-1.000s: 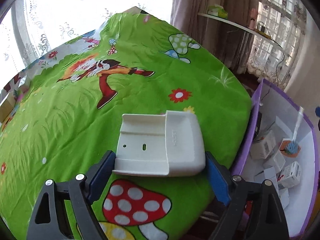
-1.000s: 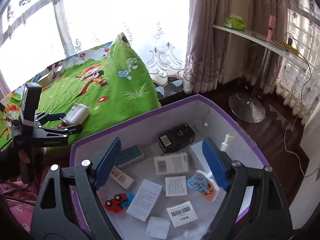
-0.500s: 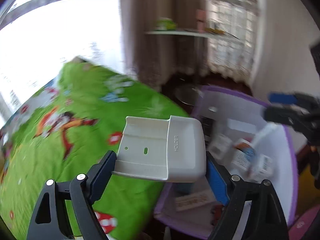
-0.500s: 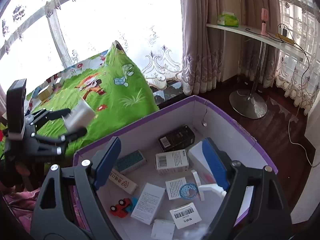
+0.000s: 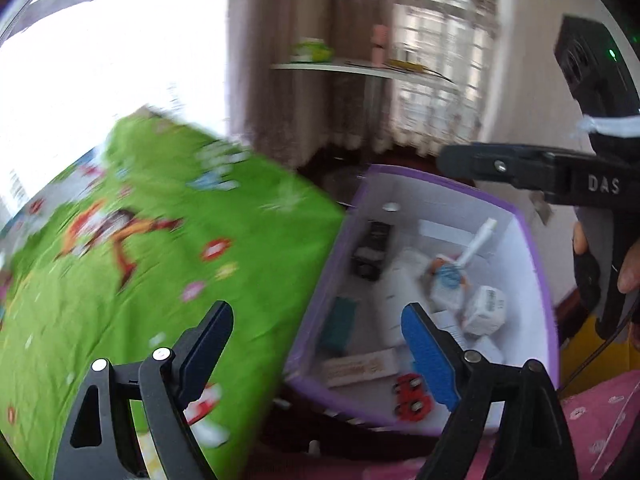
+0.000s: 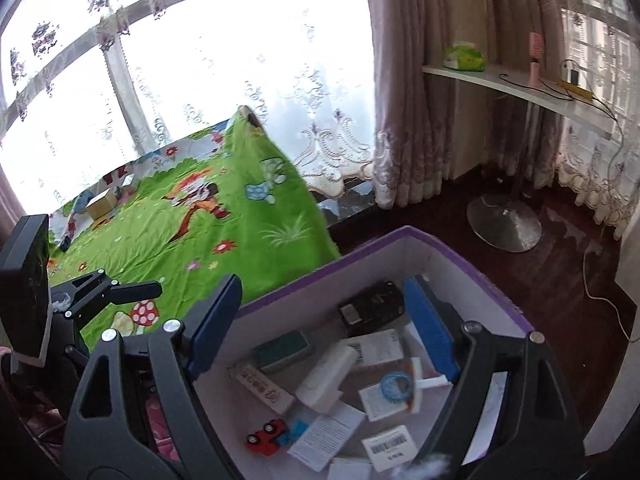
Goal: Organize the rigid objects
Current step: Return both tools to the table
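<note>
The green cartoon-print bed cover [image 5: 132, 264] spreads ahead and to the left of the left gripper [image 5: 316, 334], motion-blurred in that view. Just to its right stands the purple-rimmed box [image 5: 532, 248], white inside, its near corner directly under the left gripper's right finger. The left gripper is spread wide with nothing between its blue pads [image 5: 426, 354]. The right gripper [image 6: 322, 326] hangs over the box [image 6: 496, 292], likewise wide apart and empty.

Inside the box, below and between the right gripper's fingers, lies the white plastic holder [image 6: 326, 378], tilted among small cartons. Beyond it sits a black box [image 6: 370, 308]; to its left a teal box [image 6: 284, 350] and a long cream carton [image 6: 262, 388]. Nearest the camera, a red toy car [image 6: 266, 436] rests beside a barcoded white carton [image 6: 388, 446].
</note>
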Demonstrator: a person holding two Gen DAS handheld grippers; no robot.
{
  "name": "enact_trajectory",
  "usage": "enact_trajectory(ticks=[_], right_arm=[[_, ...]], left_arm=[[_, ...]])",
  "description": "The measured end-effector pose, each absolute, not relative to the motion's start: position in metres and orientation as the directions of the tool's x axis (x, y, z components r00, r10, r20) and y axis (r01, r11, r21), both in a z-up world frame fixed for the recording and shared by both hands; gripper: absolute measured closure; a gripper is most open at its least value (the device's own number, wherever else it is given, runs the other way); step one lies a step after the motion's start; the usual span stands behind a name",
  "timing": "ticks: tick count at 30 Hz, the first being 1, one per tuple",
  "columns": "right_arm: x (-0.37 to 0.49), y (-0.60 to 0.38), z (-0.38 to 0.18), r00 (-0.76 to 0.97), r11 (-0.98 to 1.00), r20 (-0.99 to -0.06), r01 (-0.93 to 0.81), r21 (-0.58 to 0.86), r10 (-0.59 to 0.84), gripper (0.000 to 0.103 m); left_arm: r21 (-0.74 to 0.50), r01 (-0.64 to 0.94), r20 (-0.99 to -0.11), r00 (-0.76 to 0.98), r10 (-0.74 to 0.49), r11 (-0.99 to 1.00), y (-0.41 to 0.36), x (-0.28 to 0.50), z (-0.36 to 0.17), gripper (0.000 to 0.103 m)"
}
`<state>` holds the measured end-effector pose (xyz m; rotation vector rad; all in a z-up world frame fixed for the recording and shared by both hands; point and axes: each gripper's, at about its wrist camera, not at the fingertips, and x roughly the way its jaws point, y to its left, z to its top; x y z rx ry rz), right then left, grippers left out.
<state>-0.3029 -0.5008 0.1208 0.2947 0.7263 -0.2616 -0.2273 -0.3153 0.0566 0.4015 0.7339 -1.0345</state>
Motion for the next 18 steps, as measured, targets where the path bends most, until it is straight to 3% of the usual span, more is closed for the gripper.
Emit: enact_trajectory(ticks=[4,10,18], right_arm=[[-0.241,-0.437,0.113,0.704,0.970,-0.709,0.146,0.197,0.038,0.017],[-0.144,-0.324,0.079,0.584,0.968,-0.772,-0.140,0.208,0.250,0.017],[-0.025,-0.207,0.027,0.454,0.925,-0.828,-0.331,0.184,0.328,0.017]], left_arm=[[-0.035,0.735,-0.715,0.455,-0.531,0.677,-0.232,-0.187,0.053,0.016],[0.016,0.362,-0.740,0.631,-0.233,0.932,-0.090,-0.122,0.034,0.016],[0.028,-0.015,-0.788,0.615,0.031,0.999,0.050,-0.039,0.004,0.016]])
